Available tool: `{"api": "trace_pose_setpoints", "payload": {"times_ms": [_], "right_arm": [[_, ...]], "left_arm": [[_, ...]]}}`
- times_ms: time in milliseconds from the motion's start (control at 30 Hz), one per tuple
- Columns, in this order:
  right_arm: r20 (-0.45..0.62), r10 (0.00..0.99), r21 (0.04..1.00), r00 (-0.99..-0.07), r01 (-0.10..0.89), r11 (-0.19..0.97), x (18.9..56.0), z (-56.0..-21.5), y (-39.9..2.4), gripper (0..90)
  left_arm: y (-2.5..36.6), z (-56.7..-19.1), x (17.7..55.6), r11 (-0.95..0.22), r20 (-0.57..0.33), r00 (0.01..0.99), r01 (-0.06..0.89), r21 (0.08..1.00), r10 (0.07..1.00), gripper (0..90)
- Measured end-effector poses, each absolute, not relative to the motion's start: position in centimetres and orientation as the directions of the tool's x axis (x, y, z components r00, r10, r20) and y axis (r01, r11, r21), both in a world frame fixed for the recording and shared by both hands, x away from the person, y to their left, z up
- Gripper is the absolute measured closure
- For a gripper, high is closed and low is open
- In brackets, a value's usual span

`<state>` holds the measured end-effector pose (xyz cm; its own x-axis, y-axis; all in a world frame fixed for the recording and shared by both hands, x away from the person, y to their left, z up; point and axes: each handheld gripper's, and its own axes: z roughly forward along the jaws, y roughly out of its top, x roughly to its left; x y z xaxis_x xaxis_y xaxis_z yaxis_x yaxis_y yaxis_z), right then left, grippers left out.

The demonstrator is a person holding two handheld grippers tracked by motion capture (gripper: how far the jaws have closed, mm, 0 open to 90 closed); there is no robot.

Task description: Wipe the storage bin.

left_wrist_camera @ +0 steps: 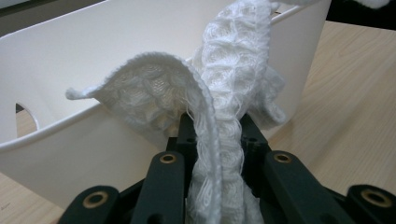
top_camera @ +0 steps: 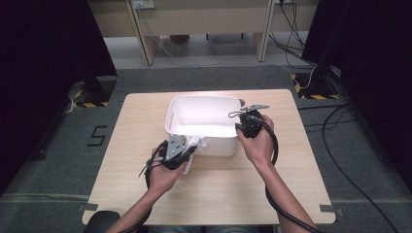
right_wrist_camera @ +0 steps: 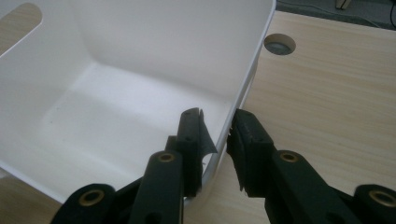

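Observation:
A white plastic bin (top_camera: 204,99) stands in the middle of the wooden table (top_camera: 214,194). A white knitted cloth (top_camera: 198,143) hangs over the bin's near wall, partly inside and partly outside. My left gripper (top_camera: 190,149) is shut on it just outside that wall. In the left gripper view the cloth (left_wrist_camera: 233,70) rises from between the jaws of the left gripper (left_wrist_camera: 217,123) and folds over the bin's rim (left_wrist_camera: 51,135). My right gripper (top_camera: 239,127) straddles the bin's right wall. In the right gripper view the right gripper (right_wrist_camera: 215,119) has one jaw inside and one outside, closed on the bin's rim (right_wrist_camera: 252,60). The bin floor looks bare.
A round cable hole (right_wrist_camera: 279,44) sits in the table just beyond the bin's right corner. Bare wood lies to the right (right_wrist_camera: 336,93) and in front of the bin. Black curtains flank the table, and cables (top_camera: 340,145) trail over the grey floor at right.

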<state>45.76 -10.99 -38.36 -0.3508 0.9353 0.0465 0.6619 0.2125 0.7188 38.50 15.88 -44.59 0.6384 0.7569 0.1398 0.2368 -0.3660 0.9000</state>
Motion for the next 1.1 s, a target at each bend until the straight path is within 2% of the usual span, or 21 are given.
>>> {"api": "trace_pose_setpoints", "payload": {"times_ms": [1100], "right_arm": [[0.046, 0.934, 0.722, -0.354, 0.658, 0.214, 45.8, -38.4, -11.0, 74.1]], "left_arm": [[15.3, -48.3, 39.1, -0.435, 0.155, 0.654, 0.29, 0.852, 0.74, 75.5]]}}
